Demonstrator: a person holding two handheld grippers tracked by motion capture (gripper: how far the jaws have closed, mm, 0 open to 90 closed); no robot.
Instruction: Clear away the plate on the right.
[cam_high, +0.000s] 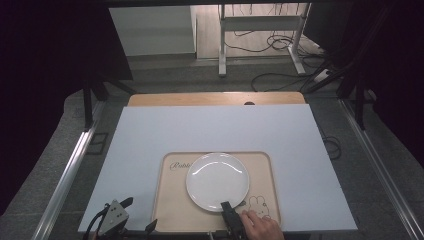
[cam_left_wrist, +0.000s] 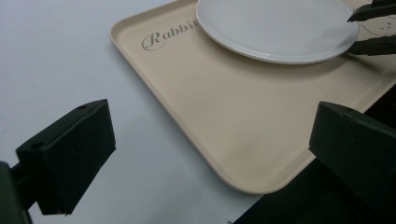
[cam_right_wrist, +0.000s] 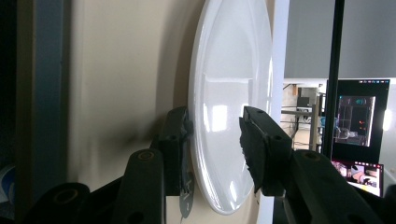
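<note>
Plate (cam_high: 217, 181), white and round, is sitting on a beige tray (cam_high: 172, 210) at the near middle of the desk (cam_high: 150, 135), which is covered by a pale sheet. The tray is carrying the word "Rabbit" in script at its far left corner and a small rabbit drawing (cam_high: 258, 204) at its near right, just beside the plate's rim.

The right claw (cam_high: 226, 205) is reaching in from the bottom edge of the high view, with the person's hand (cam_high: 260, 227) gripping it from behind. Its jaws are straddling the near rim of the plate, one above and one below. In the right gripper view the plate (cam_right_wrist: 229, 102) is appearing on edge because the camera is turned, and the right claw (cam_right_wrist: 215, 140) is bracketing the rim with one jaw against the underside next to the tray (cam_right_wrist: 126, 70); the other jaw is standing just off the top face, so whether it is actually clamping the plate I cannot tell.

The left claw (cam_high: 135, 215) is hovering at the near left corner of the desk, beside the tray's near left corner. In the left gripper view the left claw (cam_left_wrist: 210, 140) is spread wide and released, grasping nothing, looking across the tray (cam_left_wrist: 210, 121) toward the plate (cam_left_wrist: 275, 28), where the tips of the other claw are showing at the plate's edge.
</note>
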